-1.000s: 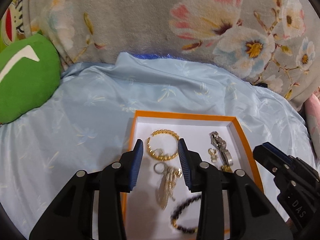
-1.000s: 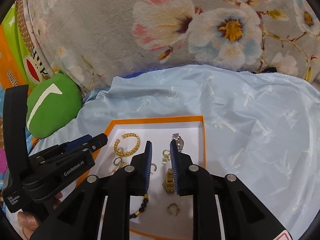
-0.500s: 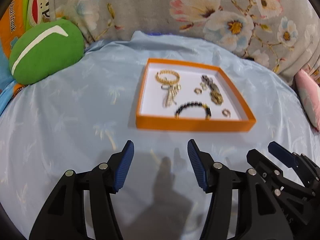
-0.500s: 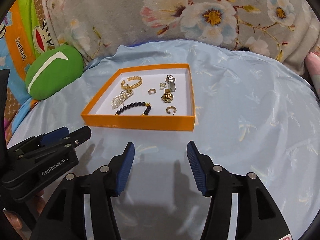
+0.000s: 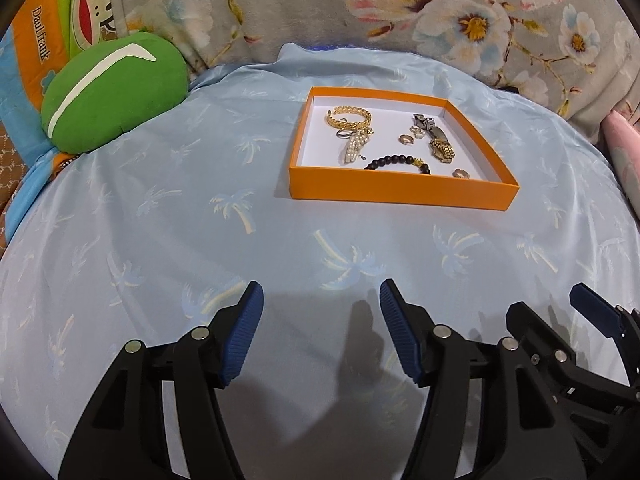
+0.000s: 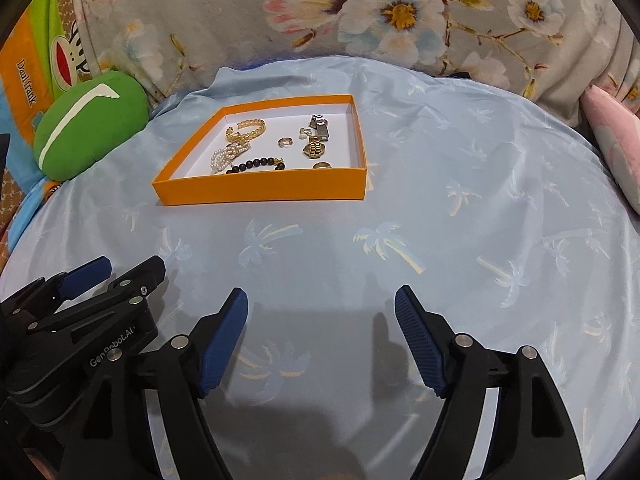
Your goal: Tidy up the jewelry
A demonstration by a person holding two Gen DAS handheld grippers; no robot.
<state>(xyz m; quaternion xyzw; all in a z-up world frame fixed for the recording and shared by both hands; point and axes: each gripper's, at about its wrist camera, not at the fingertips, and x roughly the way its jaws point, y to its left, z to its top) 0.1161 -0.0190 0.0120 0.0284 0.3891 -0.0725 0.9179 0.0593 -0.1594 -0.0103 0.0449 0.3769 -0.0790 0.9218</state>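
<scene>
Inside orange box (image 5: 402,192): gold bracelet (image 5: 349,117), beaded bracelet (image 5: 396,161).

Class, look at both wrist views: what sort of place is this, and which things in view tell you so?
Probably a bed or sofa in a home, not a workshop. A light blue palm-print satin sheet covers the soft surface, a grey floral plush blanket rises behind it, and a round green plush cushion sits at the left.

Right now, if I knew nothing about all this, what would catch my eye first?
Probably the bright orange box on the pale blue sheet, with gold and beaded jewelry scattered on its white floor. Next, the two pairs of black, blue-padded tongs, left and right, open and empty in the foreground.
</scene>
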